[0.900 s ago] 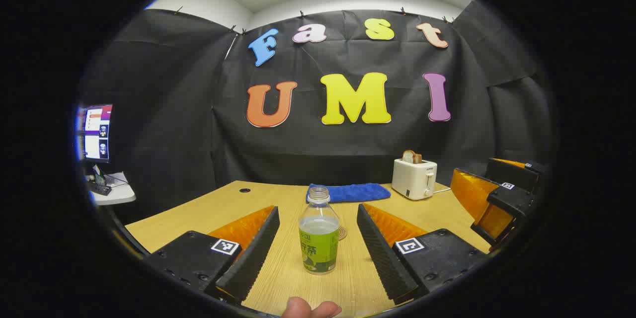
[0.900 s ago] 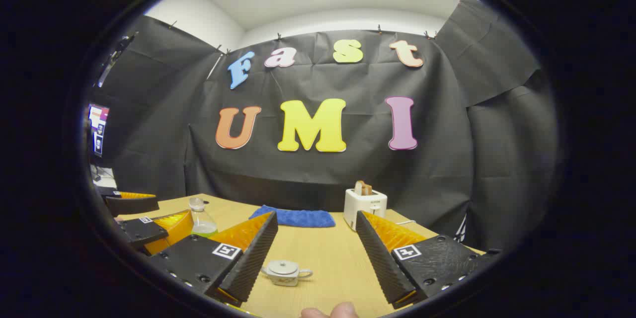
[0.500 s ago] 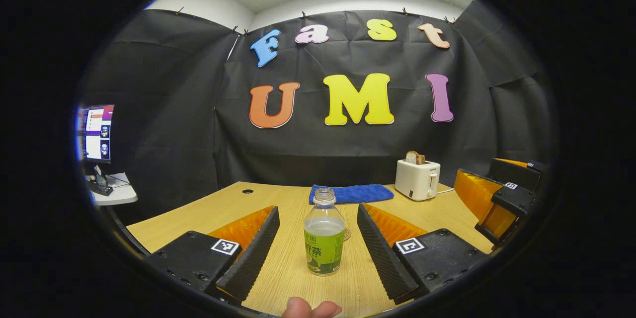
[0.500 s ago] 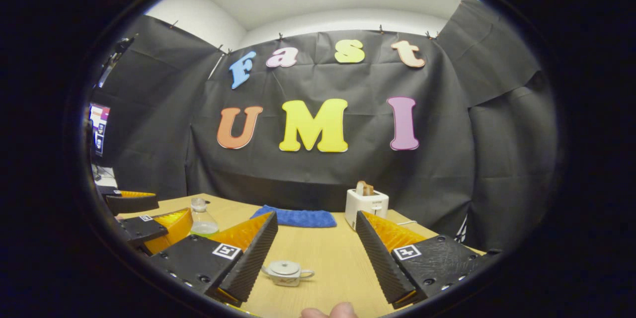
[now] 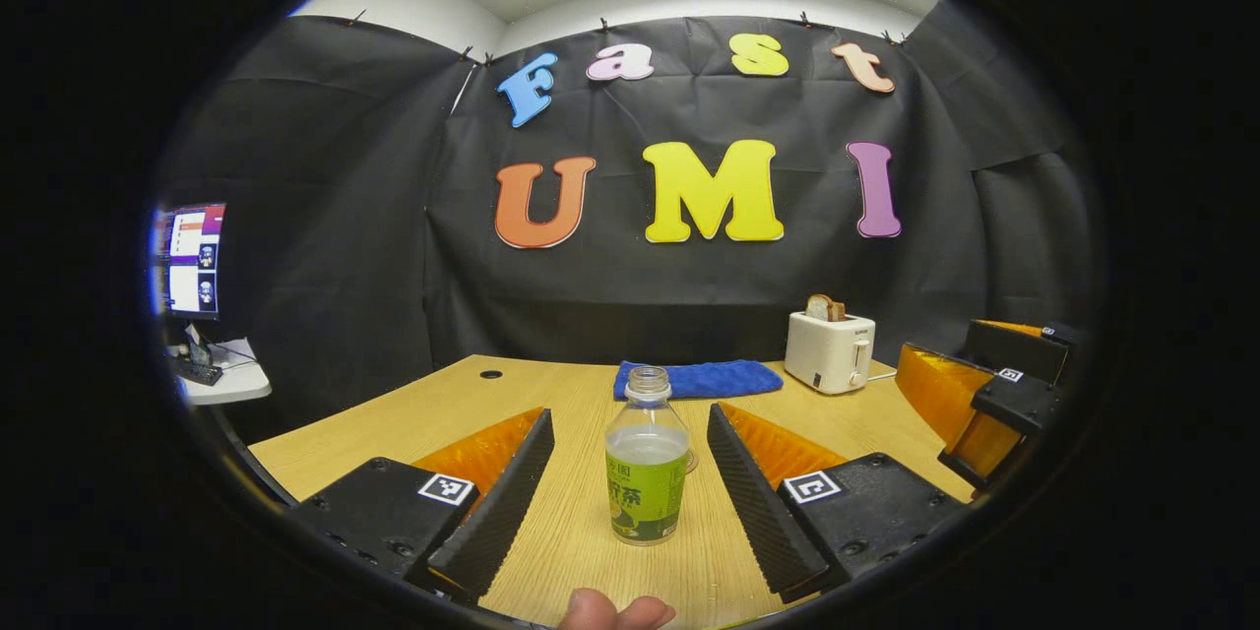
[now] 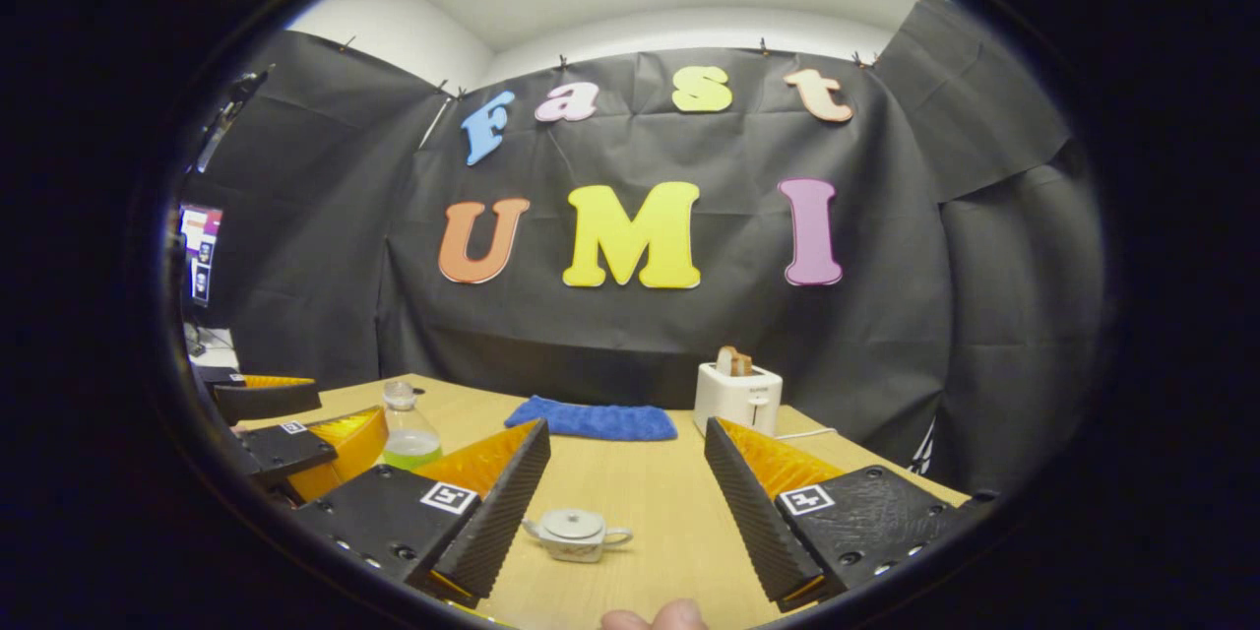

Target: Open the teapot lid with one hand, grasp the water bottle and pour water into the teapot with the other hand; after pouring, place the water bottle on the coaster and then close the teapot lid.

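Green-labelled water bottle (image 5: 646,458) now nearer left claw (image 5: 630,497).

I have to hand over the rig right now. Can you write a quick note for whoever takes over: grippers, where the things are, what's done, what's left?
Left gripper: open, empty, the uncapped water bottle standing upright between its fingers, untouched.
Right gripper: open, empty, aimed at the teapot on the table, lid on.
The coaster lies just behind the bottle.
At the back: blue cloth and toaster.
Done: nothing yet.
Left: lift the lid, grasp the bottle, pour, put the bottle on the coaster, close the lid.
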A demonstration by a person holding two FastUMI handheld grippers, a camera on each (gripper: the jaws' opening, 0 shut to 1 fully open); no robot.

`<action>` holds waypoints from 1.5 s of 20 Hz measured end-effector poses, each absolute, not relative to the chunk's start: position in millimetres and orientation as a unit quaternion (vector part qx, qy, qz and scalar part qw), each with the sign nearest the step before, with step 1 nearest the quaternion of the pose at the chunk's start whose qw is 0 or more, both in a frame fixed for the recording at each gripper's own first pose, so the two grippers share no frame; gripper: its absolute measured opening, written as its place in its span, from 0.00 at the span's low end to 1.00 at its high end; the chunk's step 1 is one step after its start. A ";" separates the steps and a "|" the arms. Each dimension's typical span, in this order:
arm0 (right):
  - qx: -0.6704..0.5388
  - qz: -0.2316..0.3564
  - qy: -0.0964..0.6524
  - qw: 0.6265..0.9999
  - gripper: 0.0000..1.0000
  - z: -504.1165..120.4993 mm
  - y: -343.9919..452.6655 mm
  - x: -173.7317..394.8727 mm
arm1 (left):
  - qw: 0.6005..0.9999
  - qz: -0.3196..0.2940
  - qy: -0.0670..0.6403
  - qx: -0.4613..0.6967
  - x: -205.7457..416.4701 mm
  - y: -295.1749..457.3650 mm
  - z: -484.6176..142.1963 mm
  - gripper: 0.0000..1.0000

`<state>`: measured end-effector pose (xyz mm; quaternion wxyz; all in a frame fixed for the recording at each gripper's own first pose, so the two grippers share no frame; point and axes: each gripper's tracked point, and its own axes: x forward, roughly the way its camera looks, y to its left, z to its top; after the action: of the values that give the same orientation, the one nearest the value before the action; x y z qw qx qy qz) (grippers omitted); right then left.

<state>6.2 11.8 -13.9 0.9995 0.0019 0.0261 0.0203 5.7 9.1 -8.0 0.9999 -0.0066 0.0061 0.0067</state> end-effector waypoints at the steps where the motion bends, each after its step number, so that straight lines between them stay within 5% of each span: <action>1: 0.003 0.021 0.029 0.999 0.97 -15.2 11.9 7.5 | 1.000 0.008 0.006 -0.007 6.0 11.3 -7.9 0.98; 22: 0.000 0.057 0.145 0.988 0.96 -144.5 52.8 74.1 | 0.999 0.037 0.018 -0.023 18.1 51.2 -14.7 0.98; 27: 0.000 0.068 0.157 0.985 0.72 -153.6 63.0 83.1 | 0.999 0.034 0.025 -0.024 20.4 50.6 -19.1 0.98; 30: 0.001 0.069 0.159 0.985 0.41 -154.4 64.7 87.0 | 0.999 0.037 0.025 -0.024 20.6 54.6 -20.6 0.98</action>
<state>87.0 64.7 -154.4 0.9849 0.0015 0.1587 0.0690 20.6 54.6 -20.6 0.9987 -0.0244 0.0252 0.0369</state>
